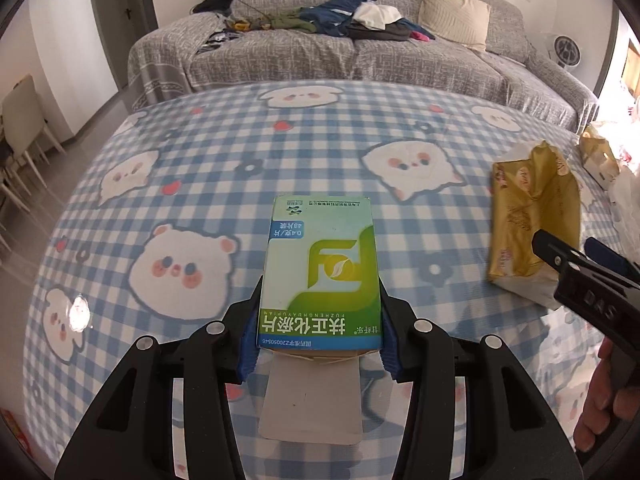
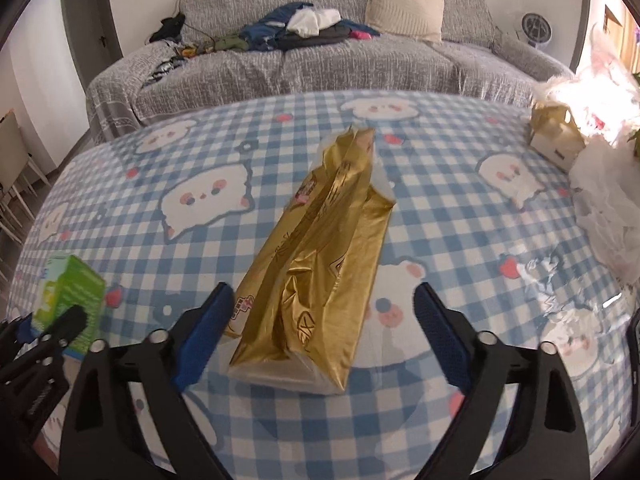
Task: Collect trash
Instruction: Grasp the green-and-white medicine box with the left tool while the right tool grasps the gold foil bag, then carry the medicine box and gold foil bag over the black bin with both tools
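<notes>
Right wrist view: my right gripper [image 2: 320, 336] straddles the gold bag [image 2: 320, 264], jaws wide.
The bag's long axis runs straight ahead between unpressed pads; left gripper [image 1: 320, 336] clamps the green box [image 1: 324, 276], probably firmly.

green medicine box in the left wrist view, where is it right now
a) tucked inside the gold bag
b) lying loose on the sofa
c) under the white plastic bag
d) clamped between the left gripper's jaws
d: the green medicine box sits between the blue pads of the left gripper, both pressing its sides, above the checked tablecloth, apart from the gold bag.
</notes>
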### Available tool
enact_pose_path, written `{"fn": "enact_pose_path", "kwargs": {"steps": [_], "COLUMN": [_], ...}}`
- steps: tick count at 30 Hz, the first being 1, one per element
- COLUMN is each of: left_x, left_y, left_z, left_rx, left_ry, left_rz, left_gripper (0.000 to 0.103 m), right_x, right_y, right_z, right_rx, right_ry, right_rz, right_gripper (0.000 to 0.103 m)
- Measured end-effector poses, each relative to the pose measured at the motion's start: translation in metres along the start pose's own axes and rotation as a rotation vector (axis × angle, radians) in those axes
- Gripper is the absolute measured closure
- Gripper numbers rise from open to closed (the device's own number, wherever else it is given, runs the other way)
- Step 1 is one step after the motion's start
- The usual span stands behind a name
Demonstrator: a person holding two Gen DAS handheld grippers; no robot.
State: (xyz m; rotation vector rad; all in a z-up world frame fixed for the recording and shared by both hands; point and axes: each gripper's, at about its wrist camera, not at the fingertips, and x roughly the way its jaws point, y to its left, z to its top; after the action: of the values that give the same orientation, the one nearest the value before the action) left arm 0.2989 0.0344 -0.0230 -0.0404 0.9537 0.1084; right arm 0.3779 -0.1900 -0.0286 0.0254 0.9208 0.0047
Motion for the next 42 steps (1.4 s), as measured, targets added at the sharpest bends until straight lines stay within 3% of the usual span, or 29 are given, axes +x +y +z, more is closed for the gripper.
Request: {"fn": "enact_pose_path", "kwargs": {"steps": [3,6,8,11,20,42], "left_x": [0.002,0.004,0.006,0.006,0.0,-0.062], "left_y": [0.009,0.016,0.019,0.021,0.02,0.006], "left_z": [-0.001,-0.003,-0.004,-0.005,-0.011,-0.05], "left_rx": [-0.01,-0.02,-0.025,-0.033,-0.032,-0.038], "left_ry": [0.009,0.015,0.021,0.024,0.025,-0.03], "left_rz": [0.003,0.007,0.003,0.001,-0.006,-0.042], "left_gripper": [0.056,0.056,0.056,0.056,0.056,0.056], "right_x": [0.012,0.016,0.019,0.019,0.007,-0.073], "right_y": [-0.001,-0.001,0.0,0.001,0.001,-0.005], "right_z": [0.0,0.0,0.0,0.0,-0.003,-0.042], "right_rx": [0.019,0.03,0.031,0.025,0.012,-0.049], "right_ry": [0.027,0.033,0.039,0.035,0.011,-0.057], "right_rz": [-0.002,-0.012,-0.012,-0.017,-0.013,0.001], "right_gripper": [0.033,0.053,0.073,0.088,0.095,0.096]}}
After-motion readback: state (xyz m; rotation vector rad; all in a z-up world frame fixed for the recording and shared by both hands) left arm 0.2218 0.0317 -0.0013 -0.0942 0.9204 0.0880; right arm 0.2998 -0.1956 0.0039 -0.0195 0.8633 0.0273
